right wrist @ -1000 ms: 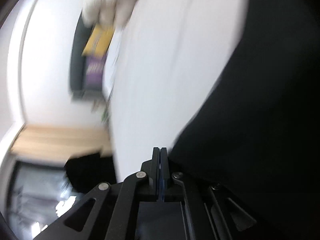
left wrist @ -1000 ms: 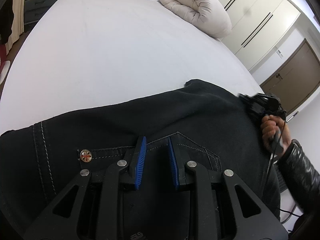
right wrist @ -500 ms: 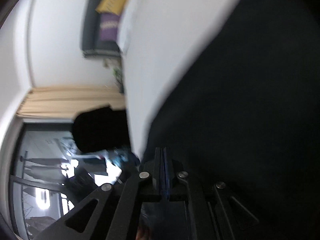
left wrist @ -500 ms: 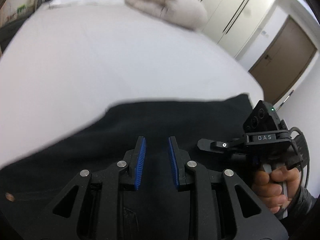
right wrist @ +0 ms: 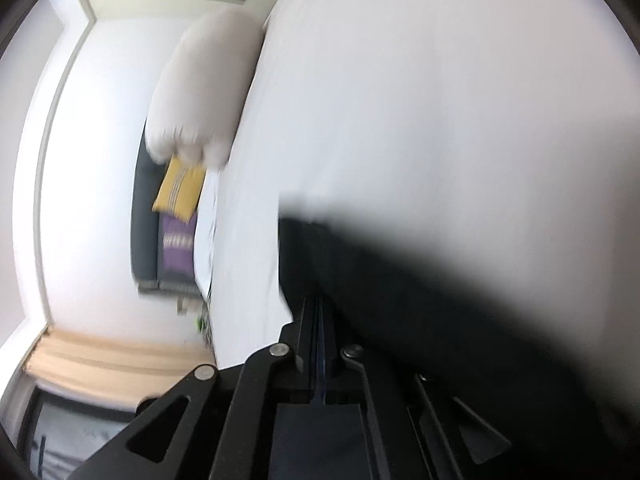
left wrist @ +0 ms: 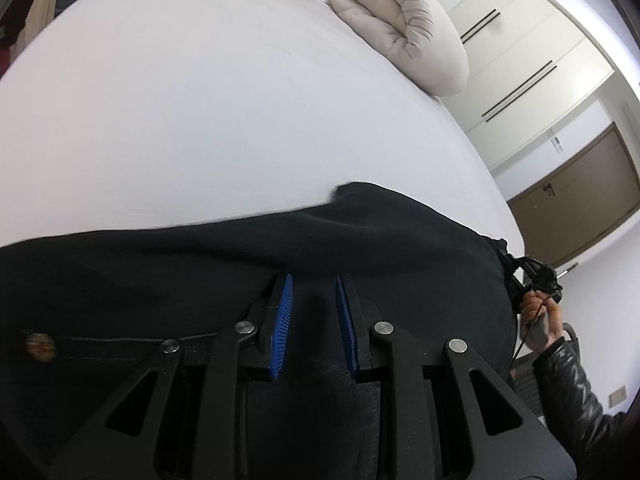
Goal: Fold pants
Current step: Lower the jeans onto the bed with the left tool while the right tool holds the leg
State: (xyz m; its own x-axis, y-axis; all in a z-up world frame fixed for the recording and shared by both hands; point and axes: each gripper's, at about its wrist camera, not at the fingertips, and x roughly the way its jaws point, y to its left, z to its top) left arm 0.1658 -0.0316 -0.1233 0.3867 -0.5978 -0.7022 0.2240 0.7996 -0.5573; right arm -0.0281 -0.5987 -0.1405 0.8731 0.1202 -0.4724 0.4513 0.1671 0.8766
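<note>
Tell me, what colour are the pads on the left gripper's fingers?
Blue, ribbed pads, clearest in the left wrist view.

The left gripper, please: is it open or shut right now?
Open: the left gripper shows a clear gap between its blue pads, above the black pants.

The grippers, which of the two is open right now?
The left gripper: its blue pads stand apart above the black pants. The right gripper has its pads pressed together at the pants' edge.

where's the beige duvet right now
In the left wrist view the folded beige duvet lies at the bed's far right corner, beyond the black pants, near the wardrobe.
</note>
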